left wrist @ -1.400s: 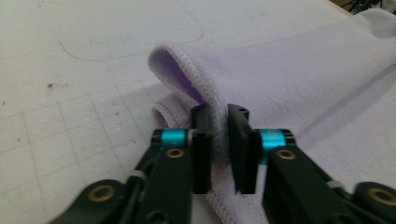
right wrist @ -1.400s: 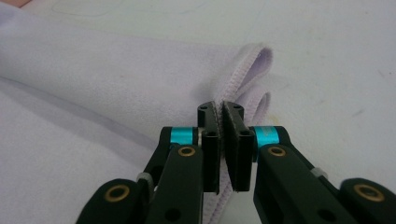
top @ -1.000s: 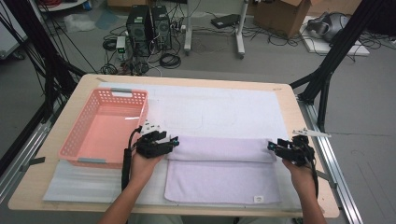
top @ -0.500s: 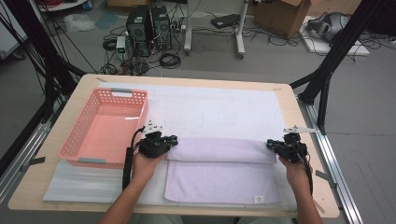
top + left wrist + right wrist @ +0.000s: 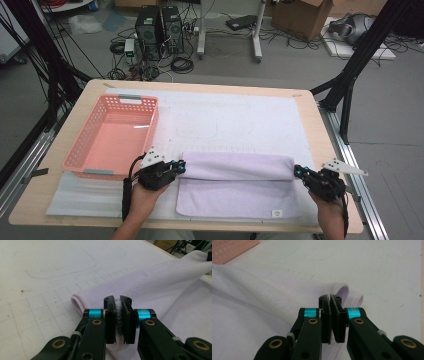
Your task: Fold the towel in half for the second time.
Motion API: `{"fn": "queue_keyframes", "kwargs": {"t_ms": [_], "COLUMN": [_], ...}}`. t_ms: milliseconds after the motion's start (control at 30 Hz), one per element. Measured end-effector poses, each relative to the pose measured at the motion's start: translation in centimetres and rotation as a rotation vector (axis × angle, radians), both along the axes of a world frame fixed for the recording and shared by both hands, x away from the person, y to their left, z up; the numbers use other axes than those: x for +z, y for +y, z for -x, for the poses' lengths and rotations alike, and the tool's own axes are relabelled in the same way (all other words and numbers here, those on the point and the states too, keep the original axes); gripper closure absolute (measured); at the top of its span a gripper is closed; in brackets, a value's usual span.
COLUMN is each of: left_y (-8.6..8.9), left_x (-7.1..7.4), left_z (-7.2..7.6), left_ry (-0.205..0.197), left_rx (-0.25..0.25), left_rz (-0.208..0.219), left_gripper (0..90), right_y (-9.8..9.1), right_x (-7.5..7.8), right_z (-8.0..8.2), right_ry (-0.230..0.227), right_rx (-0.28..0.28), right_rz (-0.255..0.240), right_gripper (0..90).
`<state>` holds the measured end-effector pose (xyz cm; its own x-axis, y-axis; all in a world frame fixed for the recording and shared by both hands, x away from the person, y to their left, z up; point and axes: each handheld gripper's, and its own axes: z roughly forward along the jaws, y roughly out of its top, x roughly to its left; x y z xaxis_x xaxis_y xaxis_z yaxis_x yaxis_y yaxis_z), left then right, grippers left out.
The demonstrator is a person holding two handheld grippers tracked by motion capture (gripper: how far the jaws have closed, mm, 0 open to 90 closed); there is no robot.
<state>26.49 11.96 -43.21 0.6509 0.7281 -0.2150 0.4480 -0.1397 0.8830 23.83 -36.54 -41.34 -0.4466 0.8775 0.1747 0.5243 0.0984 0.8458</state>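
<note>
A pale lilac towel (image 5: 235,190) lies at the table's near edge, its far part folded over toward me in a rolled band (image 5: 235,166). My left gripper (image 5: 179,166) is shut on the towel's left corner (image 5: 120,315), with cloth pinched between the jaws. At the other end, my right gripper (image 5: 298,172) is shut on the towel's right corner (image 5: 331,302). In the left gripper view the fold (image 5: 155,282) runs off to the upper right. The right gripper view has the towel (image 5: 249,302) spreading to the left.
A pink plastic basket (image 5: 114,137) stands empty at the table's left, close beside my left hand. A white mat (image 5: 240,117) covers the tabletop. Beyond the table are computer towers (image 5: 157,25), cables and a cardboard box (image 5: 300,12) on the floor.
Both grippers have drawn the folded edge of the towel nearer to me, so the fold covers more of the lower layer. Grips unchanged.
</note>
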Motion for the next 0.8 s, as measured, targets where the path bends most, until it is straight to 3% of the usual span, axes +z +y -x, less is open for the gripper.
{"fn": "queue_keyframes", "kwargs": {"t_ms": [133,400,467,500,533,600,700,800], "left_y": [0.1,0.3,0.5,0.7,0.9,1.2,1.3,0.9], "left_x": [-0.3,-1.0,-1.2,-1.3,-1.4,-1.4,-1.4,-1.5], "left_z": [1.5,3.7,4.3,4.5,4.7,5.0,5.4,5.4], "left_ry": [0.0,0.007,0.012,0.02,0.036,0.046,0.053,0.06], "left_rx": [-0.019,-0.009,0.008,0.021,0.036,0.056,0.063,0.06], "left_rz": [-0.006,-0.019,-0.023,-0.018,0.0,0.014,0.028,0.025], "left_gripper": [82.6,81.3,77.2,70.9,64.4,55.8,52.6,52.4], "right_y": [-0.4,-0.1,0.0,0.0,0.0,0.1,0.2,0.6], "right_x": [-0.3,-1.1,-1.4,-1.5,-1.6,-1.7,-1.1,-0.6], "right_z": [1.6,3.8,4.2,4.4,4.5,4.9,5.4,5.3], "right_ry": [0.017,0.048,0.055,0.061,0.067,0.078,0.049,0.026], "right_rx": [0.004,0.013,0.017,0.017,0.021,-0.001,-0.043,-0.053], "right_rz": [-0.006,-0.012,-0.005,-0.001,0.011,0.036,0.006,0.005], "right_gripper": [87.2,87.2,87.2,86.8,83.9,66.7,59.4,59.4]}}
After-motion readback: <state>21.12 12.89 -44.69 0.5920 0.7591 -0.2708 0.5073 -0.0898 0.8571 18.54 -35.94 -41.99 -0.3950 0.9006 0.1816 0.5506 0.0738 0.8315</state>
